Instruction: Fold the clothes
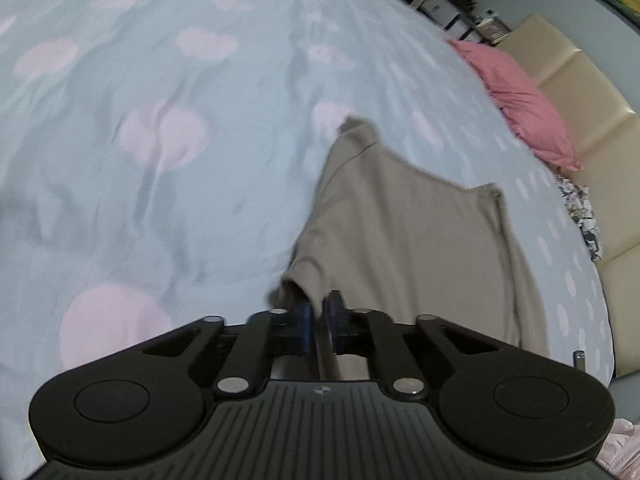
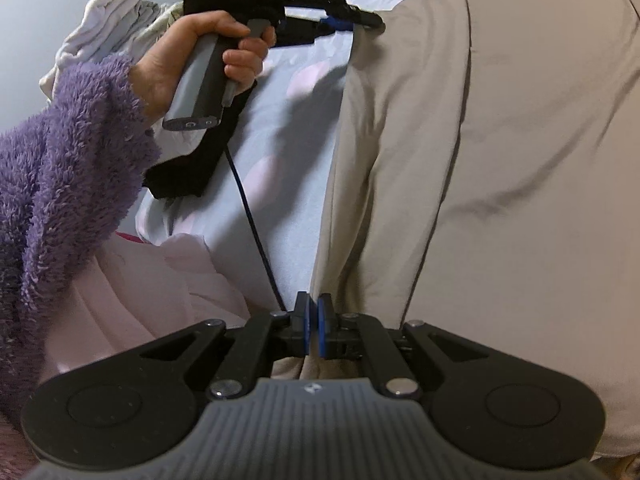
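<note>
Both grippers, left gripper and right gripper, pinch the beige shirt's edge over the bed; carry them level, so the fold lands straight.

Dim, cool indoor light. Motion blur across the bedsheet toward twelve o'clock. Soft shadow under the hand. Heavy fisheye bending, black corners at the edges.
</note>
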A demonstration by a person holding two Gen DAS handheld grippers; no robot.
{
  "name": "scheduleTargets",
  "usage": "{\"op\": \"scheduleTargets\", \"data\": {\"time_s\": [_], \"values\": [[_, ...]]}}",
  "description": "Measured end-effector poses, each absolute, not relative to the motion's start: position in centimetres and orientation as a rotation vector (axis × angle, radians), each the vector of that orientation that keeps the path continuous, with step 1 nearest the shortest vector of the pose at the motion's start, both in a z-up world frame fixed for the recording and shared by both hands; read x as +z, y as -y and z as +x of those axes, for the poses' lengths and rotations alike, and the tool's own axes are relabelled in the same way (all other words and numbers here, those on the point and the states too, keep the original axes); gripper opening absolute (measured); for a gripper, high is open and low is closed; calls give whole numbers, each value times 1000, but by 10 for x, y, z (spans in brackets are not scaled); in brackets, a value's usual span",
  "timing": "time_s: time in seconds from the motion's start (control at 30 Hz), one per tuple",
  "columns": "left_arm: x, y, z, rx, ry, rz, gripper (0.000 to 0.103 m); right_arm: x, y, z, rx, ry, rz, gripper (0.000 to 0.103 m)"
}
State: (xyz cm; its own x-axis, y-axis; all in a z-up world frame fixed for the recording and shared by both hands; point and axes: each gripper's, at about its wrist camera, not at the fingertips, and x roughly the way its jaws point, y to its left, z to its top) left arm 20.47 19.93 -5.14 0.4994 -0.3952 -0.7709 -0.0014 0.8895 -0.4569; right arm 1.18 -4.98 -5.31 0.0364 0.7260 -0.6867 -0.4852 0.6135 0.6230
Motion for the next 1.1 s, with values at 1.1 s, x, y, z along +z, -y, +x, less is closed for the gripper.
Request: {"op": "scheduleTargets", "data": {"time_s": [1.1], "values": [[-54, 9, 247, -440, -1140, 48, 1, -84, 147, 24, 713, -1281, 458, 5]]}}
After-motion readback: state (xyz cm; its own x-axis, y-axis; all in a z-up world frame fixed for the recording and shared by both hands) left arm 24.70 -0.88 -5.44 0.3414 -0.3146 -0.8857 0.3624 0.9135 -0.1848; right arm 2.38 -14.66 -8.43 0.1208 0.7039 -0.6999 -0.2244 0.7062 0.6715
